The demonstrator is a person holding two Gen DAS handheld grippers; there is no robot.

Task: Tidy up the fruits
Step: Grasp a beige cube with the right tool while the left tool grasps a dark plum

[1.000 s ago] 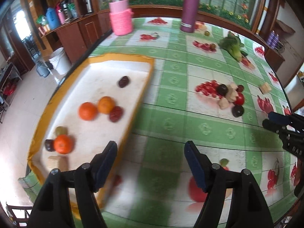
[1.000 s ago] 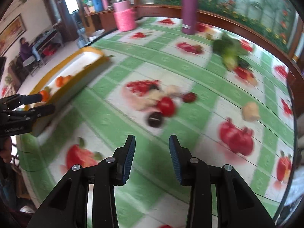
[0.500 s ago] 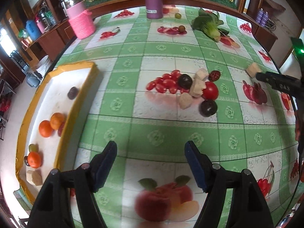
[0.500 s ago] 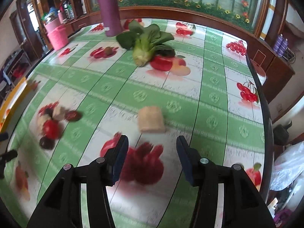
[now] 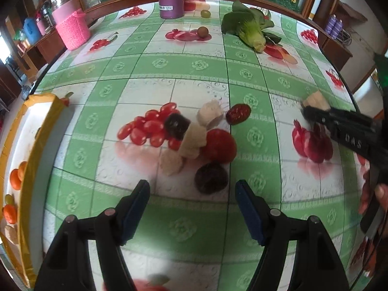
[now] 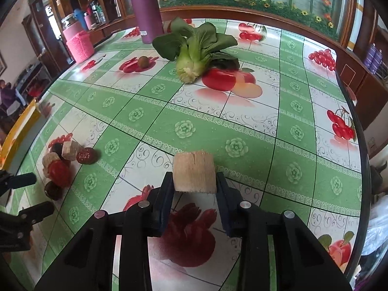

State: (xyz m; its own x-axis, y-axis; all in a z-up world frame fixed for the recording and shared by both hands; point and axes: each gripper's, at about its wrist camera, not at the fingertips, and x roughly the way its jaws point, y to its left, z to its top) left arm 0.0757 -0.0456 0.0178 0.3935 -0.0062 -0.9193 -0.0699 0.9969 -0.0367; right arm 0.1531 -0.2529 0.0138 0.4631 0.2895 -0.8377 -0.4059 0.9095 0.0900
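Right gripper (image 6: 194,189) has advanced, jaws now clamping the tan block (image 6: 194,175); left gripper (image 5: 191,208) jaws spread wide

We see bare checked green tablecloth (image 6: 213,123) between the leafy green bok choy (image 6: 194,48) and us; left of it, clustered small fruits (image 6: 60,162) block passage.

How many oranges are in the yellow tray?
3 show: two touching at the tray's mid edge, one nearer the camera. The view's edge may hide more.
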